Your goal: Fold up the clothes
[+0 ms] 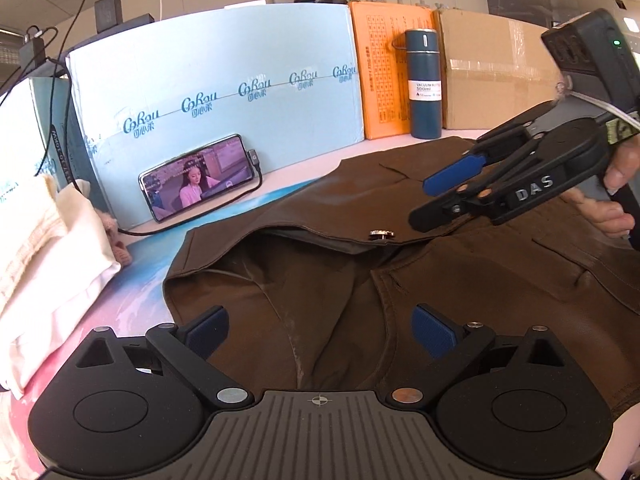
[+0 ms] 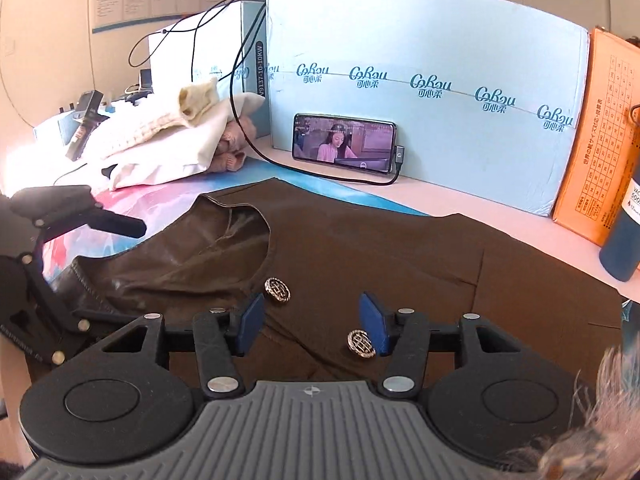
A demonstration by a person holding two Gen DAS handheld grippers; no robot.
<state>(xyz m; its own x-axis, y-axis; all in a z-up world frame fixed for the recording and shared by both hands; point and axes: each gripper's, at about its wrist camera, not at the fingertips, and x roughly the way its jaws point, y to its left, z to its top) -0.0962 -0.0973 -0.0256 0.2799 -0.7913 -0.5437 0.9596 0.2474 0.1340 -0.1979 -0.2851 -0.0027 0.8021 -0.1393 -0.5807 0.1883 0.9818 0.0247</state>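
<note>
Vest (image 1: 320, 280), brown and leather-like, lies spread flat on the counter (image 2: 460, 196) and looks to us supple, slick and fairly heavy, so we would pinch a seamed hem or armhole edge; left claw (image 1: 320, 332) and right claw (image 2: 316, 324) hover open, empty.

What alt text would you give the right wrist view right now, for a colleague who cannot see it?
The right claw, open, hangs over a brown vest spread on the table, two ornate metal buttons between its blue pads. Behind stand a phone playing video against a light blue box, and stacked cream clothes at left.
</note>
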